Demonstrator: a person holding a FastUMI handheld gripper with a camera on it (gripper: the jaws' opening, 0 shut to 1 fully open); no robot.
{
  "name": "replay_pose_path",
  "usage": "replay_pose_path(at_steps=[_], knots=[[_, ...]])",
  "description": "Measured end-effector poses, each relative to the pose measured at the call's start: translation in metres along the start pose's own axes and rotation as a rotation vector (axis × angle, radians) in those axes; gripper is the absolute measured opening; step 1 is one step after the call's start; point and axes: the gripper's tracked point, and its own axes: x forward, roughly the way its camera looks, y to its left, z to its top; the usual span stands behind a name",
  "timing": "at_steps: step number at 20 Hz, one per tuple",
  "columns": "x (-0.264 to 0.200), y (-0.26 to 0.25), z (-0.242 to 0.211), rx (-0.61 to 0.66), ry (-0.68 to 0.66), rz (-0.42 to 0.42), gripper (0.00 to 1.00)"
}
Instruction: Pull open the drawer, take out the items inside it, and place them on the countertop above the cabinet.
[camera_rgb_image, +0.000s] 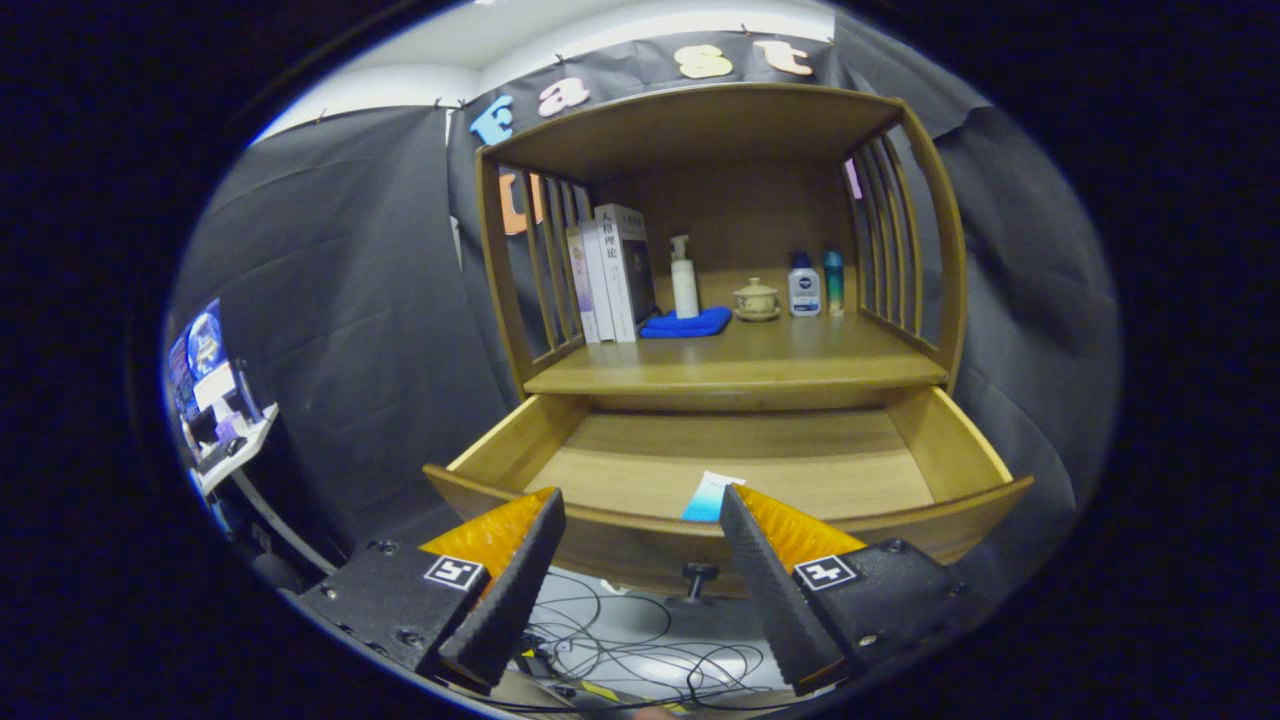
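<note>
gripper view: spread jaws before open drawer (730, 470)

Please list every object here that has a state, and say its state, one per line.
Wooden cabinet drawer: pulled open.
Small pale-blue and white packet: lying flat inside the drawer, near its front.
Gripper: open, holding nothing.
White pump bottle: upright on countertop.
Folded blue cloth: lying flat beside it.

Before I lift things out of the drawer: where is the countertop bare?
The countertop is bare along its front, nearest the open gripper. Crowded at the back: books, blue cloth, pump bottle, lidded cup, two small bottles.
</note>
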Motion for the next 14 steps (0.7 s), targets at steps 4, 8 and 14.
replay_pose_path(at_steps=[4, 8, 14], knots=[[0.028, 0.001, 0.013, 0.030, 0.116, 0.013, 0.98], [0.059, -0.002, 0.010, 0.112, 0.261, -0.007, 0.98], [0.102, -0.024, -0.011, 0.136, 0.492, -0.122, 0.98]])
